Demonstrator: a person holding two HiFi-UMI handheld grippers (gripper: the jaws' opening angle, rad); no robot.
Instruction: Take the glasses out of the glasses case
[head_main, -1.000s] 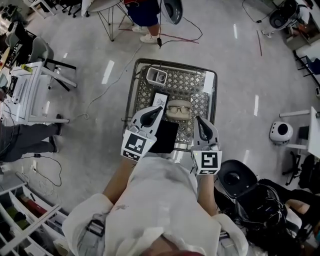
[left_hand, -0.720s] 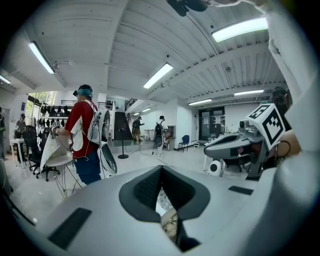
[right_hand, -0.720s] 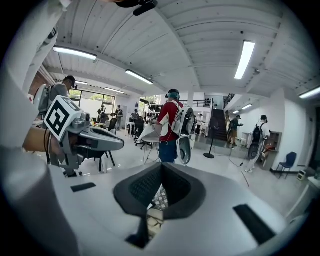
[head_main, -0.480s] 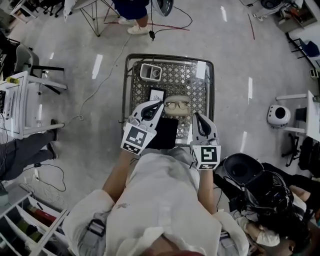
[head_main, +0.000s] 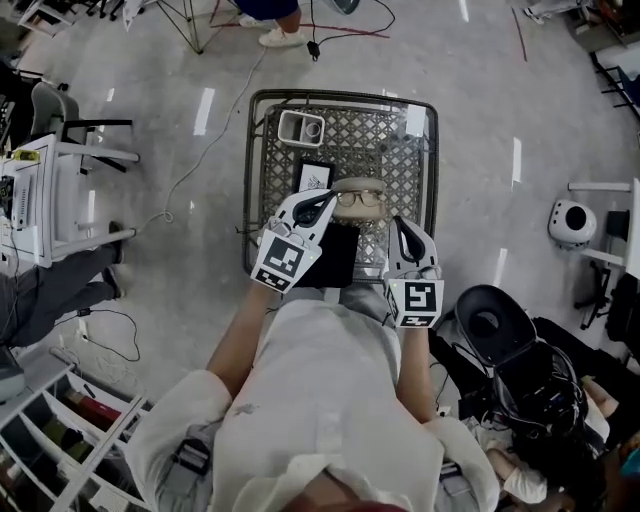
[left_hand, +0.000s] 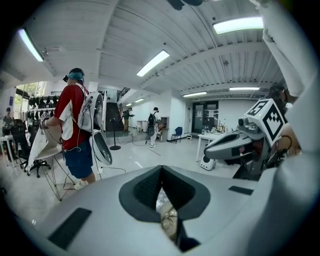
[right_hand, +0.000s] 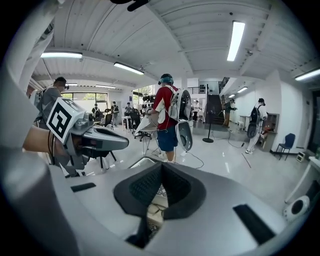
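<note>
- Glasses (head_main: 358, 199) lie on the beige glasses case (head_main: 358, 184), towards the far side of the wire-mesh cart (head_main: 258, 150). We cannot tell whether they sit inside the case or on top of it.
- We see the left gripper (head_main: 326, 199) hanging just left of the glasses. Its tips are close to the case, but we see no contact.
- In the left gripper view, the left gripper (left_hand: 161, 172) has its pads pressed together at the tip with nothing between them. The glasses (left_hand: 169, 218) show below, through the gap.
- The right gripper (head_main: 396, 222) hovers near and right of the case, apart from it.
- In the right gripper view, the right gripper (right_hand: 161, 170) is likewise closed and empty, and the glasses (right_hand: 155, 210) are visible beneath.
- A black flat rectangle (head_main: 338, 258) lies on the near part of the cart, between the two grippers.
- A card (head_main: 317, 178) lies just left of the case, and a white tray (head_main: 306, 127) sits in the far left corner.
</note>
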